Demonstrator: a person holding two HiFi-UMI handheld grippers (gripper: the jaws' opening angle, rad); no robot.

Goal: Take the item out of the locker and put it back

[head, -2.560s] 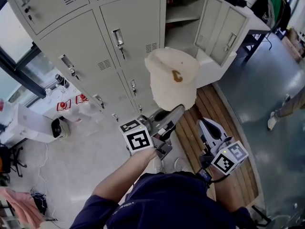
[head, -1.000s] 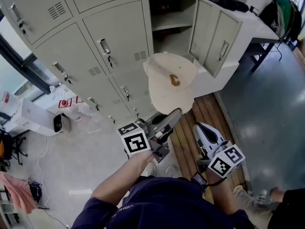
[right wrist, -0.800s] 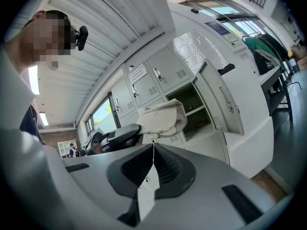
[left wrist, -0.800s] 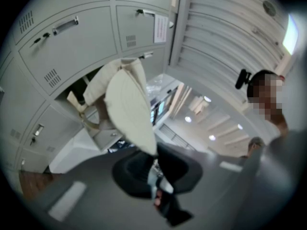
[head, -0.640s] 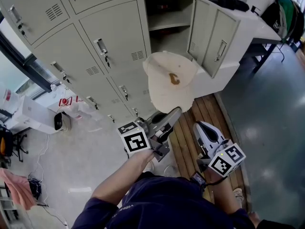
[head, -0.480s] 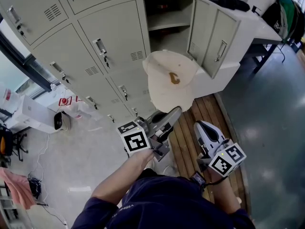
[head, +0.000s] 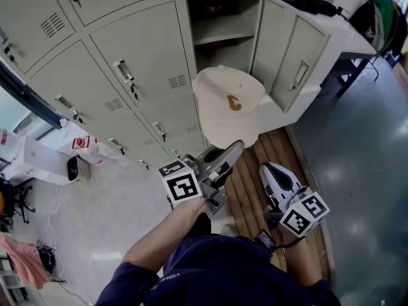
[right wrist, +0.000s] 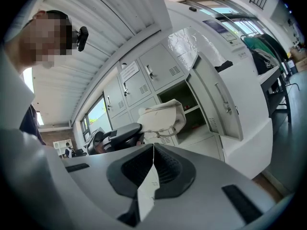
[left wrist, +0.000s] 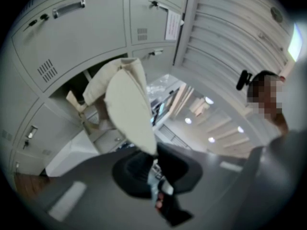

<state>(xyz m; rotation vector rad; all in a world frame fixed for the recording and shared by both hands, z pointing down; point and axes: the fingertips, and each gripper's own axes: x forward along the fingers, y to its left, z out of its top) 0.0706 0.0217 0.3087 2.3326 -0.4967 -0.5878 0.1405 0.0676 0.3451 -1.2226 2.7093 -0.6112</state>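
A cream cap [head: 229, 104] with a brown logo hangs in front of the open locker [head: 220, 40], just below its shelf. My left gripper [head: 234, 149] is shut on the cap's lower edge. In the left gripper view the cap's pale cloth [left wrist: 127, 109] rises from between the pressed jaws of the left gripper [left wrist: 154, 153]. My right gripper [head: 271, 171] hovers lower right of the cap, shut, holding nothing. In the right gripper view the right gripper's [right wrist: 153, 147] jaws meet in a line, with the cap [right wrist: 160, 116] and open locker [right wrist: 187, 104] beyond. The locker door [head: 290, 50] swings out to the right.
Closed grey lockers [head: 134, 62] with handles fill the left. Wooden floor planks [head: 255, 190] lie under the grippers. A white table [head: 331, 24] with a dark bag [head: 312, 5] stands right of the door. A white appliance [head: 51, 164] sits on the floor at left.
The cap stays in the left gripper's hold, a little nearer the open locker. The lockers have shifted in view as the head turned. A passer-by's feet at the right are gone.
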